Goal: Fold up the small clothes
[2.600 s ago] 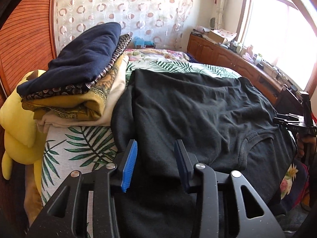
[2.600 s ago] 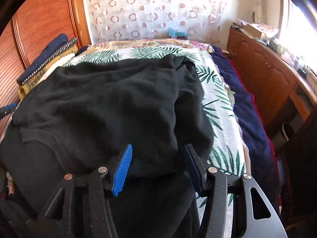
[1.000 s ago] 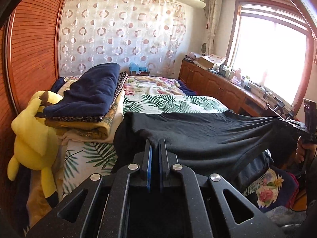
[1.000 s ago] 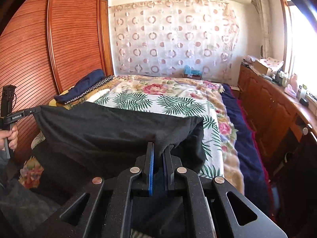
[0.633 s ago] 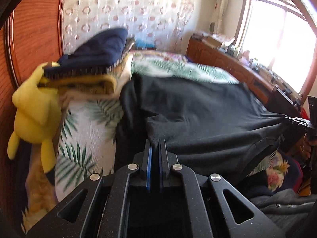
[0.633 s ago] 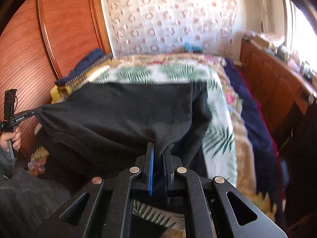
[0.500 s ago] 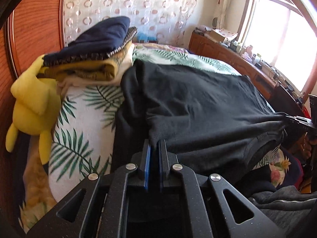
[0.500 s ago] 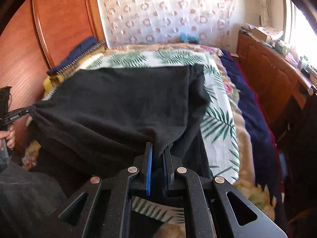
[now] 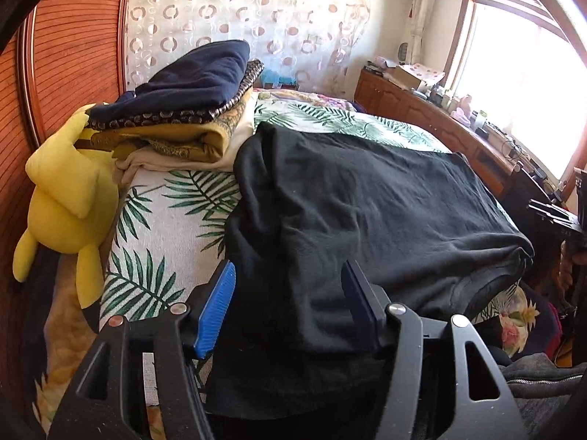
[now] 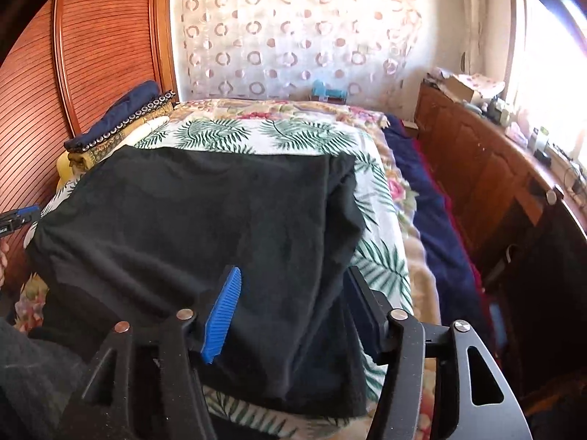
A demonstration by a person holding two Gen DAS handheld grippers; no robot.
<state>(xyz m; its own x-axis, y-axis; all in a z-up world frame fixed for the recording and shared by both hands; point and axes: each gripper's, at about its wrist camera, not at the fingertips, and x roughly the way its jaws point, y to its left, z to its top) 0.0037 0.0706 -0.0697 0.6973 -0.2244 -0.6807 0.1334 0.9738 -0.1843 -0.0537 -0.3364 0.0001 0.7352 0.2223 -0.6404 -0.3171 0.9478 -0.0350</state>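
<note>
Black shirt (image 9: 367, 201) lies spread on the leaf-print bed (image 9: 165, 227), near edge draped over the bed's near side. My left tongs (image 9: 290, 304) are wide, fingers either side of the near left edge, gripping nothing. My right tongs (image 10: 293, 304) likewise wide over the near right edge. Clothes stack (image 9: 183, 110) sits far left

- The left gripper (image 9: 290, 304) hangs with jaws spread wide over the near edge of the black shirt (image 9: 367, 212), which lies on the bed (image 9: 165, 220).
- Ahead to the left: a stack (image 9: 183, 110) of folded clothes and a yellow plush (image 9: 66, 198).
- Far right: the right gripper (image 9: 554, 214).
</note>
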